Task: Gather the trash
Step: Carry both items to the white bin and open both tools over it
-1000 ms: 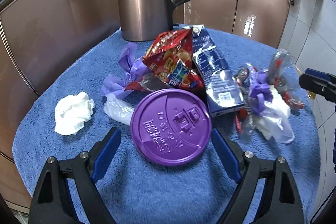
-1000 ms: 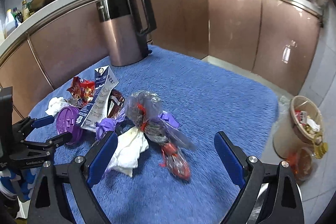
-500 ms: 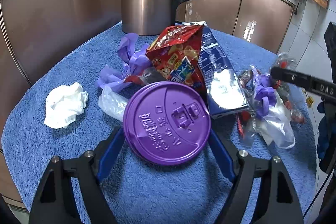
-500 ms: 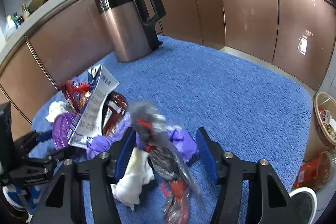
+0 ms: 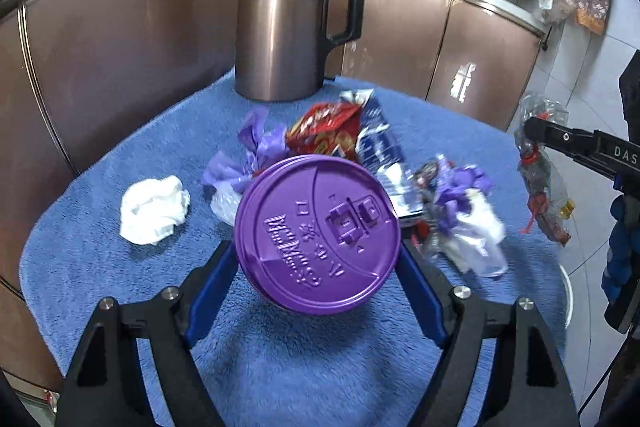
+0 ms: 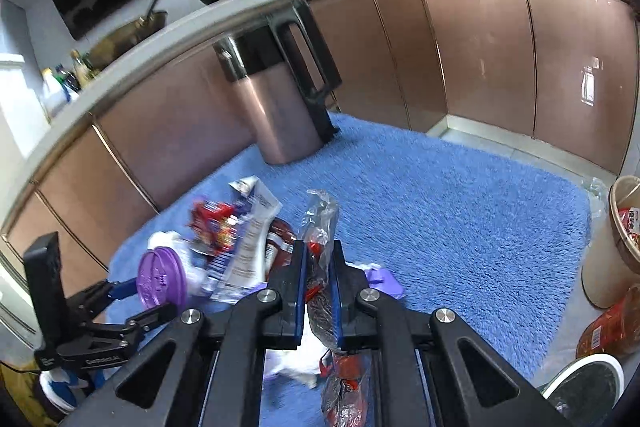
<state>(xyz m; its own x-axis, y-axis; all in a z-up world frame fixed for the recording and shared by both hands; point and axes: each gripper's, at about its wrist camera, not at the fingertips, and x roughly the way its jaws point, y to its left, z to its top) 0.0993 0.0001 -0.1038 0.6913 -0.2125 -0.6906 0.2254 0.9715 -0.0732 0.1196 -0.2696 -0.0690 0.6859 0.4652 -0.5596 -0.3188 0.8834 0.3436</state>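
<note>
My left gripper is shut on a round purple lid, its blue pads pressing both edges, and the lid hangs tilted above the blue towel. In the right wrist view the lid and the left gripper appear at the lower left. My right gripper is shut on a crumpled clear wrapper with red bits, which dangles off the towel. From the left wrist view, the wrapper hangs from the right gripper at the right edge.
On the towel lie a white tissue, a red snack bag, a blue-white carton, purple scraps and a white-purple bundle. A copper kettle stands behind. A tan bin sits beyond the towel's right edge.
The left gripper closed around the purple lid and raised it off the towel. The right gripper's jaws went from wide to shut on the clear wrapper and lifted it.
</note>
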